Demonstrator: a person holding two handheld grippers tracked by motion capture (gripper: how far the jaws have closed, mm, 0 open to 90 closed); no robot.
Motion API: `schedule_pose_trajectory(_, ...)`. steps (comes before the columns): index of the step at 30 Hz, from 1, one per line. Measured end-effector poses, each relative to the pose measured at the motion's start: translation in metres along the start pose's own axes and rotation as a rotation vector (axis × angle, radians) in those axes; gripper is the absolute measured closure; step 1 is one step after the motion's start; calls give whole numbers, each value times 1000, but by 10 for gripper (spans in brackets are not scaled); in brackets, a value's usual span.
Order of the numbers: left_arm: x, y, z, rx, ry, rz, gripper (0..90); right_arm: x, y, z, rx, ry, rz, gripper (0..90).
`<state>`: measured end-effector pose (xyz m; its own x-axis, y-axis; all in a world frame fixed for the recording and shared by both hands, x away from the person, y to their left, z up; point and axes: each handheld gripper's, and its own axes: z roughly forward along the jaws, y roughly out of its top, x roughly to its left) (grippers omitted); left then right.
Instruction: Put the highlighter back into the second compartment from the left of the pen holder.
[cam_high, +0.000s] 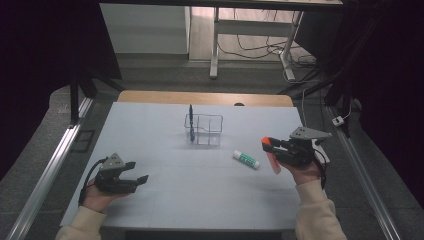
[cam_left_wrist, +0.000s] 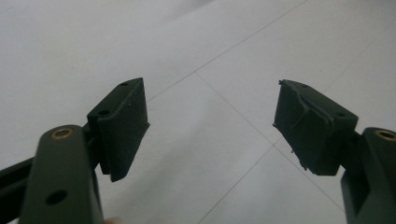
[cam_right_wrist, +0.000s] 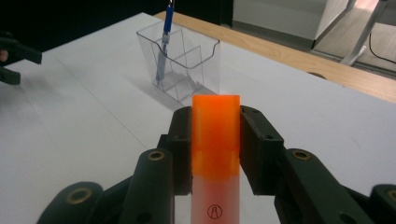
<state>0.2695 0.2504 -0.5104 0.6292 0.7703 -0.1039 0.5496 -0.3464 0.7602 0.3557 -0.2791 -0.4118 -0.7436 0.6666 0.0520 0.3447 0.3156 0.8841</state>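
Right gripper view puts the orange-capped marker (cam_right_wrist: 215, 158) squarely between my right gripper (cam_right_wrist: 216, 140) pads, pinched and lifted clear of the table (cam_right_wrist: 84, 135). So the pickup is done; dropping it into the clear organizer (cam_right_wrist: 187, 65), where a blue pen (cam_right_wrist: 164, 42) already stands, remains. A glue stick (cam_high: 246, 159) lies on the table, probably next. My left gripper (cam_left_wrist: 210, 126) waits spread and empty.

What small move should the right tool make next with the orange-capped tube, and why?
Probably carry it toward the clear organizer. The right tool already clamps the orange-capped tube, and the organizer stands ahead with only a blue pen in it.
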Motion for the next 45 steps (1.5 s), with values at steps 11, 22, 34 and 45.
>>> schedule_pose_trajectory(11, 0, 0, 0, 0, -1, -1, 252, 3, 7, 9, -56, -8, -2, 670)
schedule_pose_trajectory(22, 0, 0, 1, 4, 1, 1, 252, 6, 12, 18, -82, 5, -10, 670)
schedule_pose_trajectory(34, -1, 1, 1, 5, 2, 0, 252, 9, 27, 31, -117, 14, -23, 671)
schedule_pose_trajectory(45, 2, 0, 0, -2, -5, -5, 252, 9, 41, 52, -129, 26, -15, 670)
